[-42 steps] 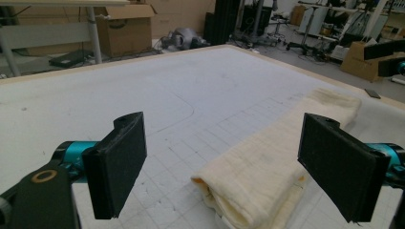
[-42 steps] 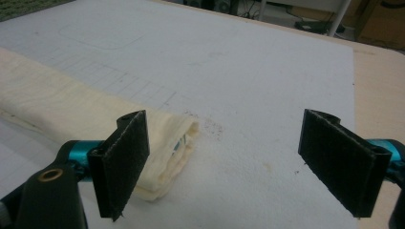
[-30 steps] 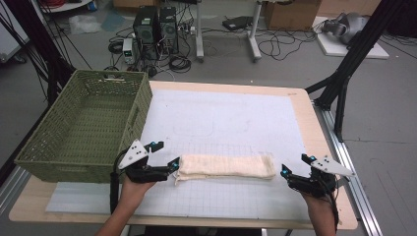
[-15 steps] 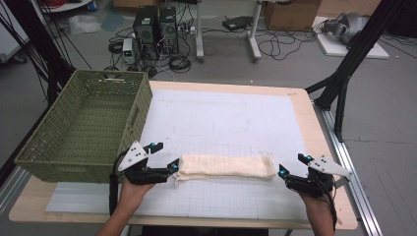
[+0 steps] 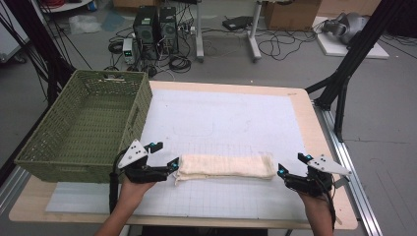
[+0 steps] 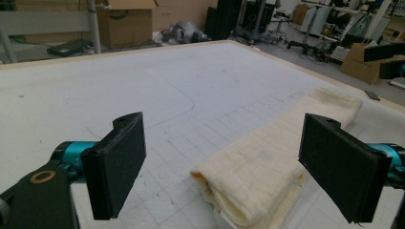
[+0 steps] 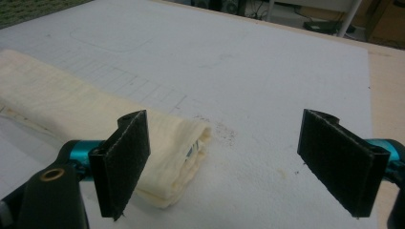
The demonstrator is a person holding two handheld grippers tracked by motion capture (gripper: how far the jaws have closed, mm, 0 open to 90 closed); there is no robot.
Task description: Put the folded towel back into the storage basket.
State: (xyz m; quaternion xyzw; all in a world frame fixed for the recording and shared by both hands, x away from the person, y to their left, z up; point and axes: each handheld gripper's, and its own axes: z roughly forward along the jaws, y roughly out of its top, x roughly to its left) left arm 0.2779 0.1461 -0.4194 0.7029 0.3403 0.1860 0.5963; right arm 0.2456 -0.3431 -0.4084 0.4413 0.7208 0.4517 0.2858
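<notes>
— Where is the cloth, and how does it lie?

— The folded towel [image 5: 225, 166] lies flat on the white mat [image 5: 221, 118], in the mat's near half, just beside the green basket [image 5: 83, 128] on that basket's right. Its long axis runs across the table, side to side, one short end toward each of my hands. It looks folded into a long, thick strip, with layered edges showing at both ends.

— And your tongs?

— My left gripper [image 5: 169, 167] sits at the towel's left end, with its tips right against it or all but touching; from above I cannot tell which. Looking along that gripper's jaws, they stand wide apart, holding nothing, and the towel's end [image 6: 253, 186] lies between and just ahead of them. My right gripper [image 5: 285, 175] is near the towel's right end but a little apart from it. Its jaws are spread wide too, empty, and the towel's corner [image 7: 176, 143] lies ahead and toward the left jaw, not centred in the gap.

— Which hand is nearer, then?

— The left, I judge. It could shut on its end almost where it stands. The right would need to come forward and shift toward the towel before its jaws straddle the end. Since the strip runs from hand to hand, I reckon it takes an end in each gripper.
</notes>
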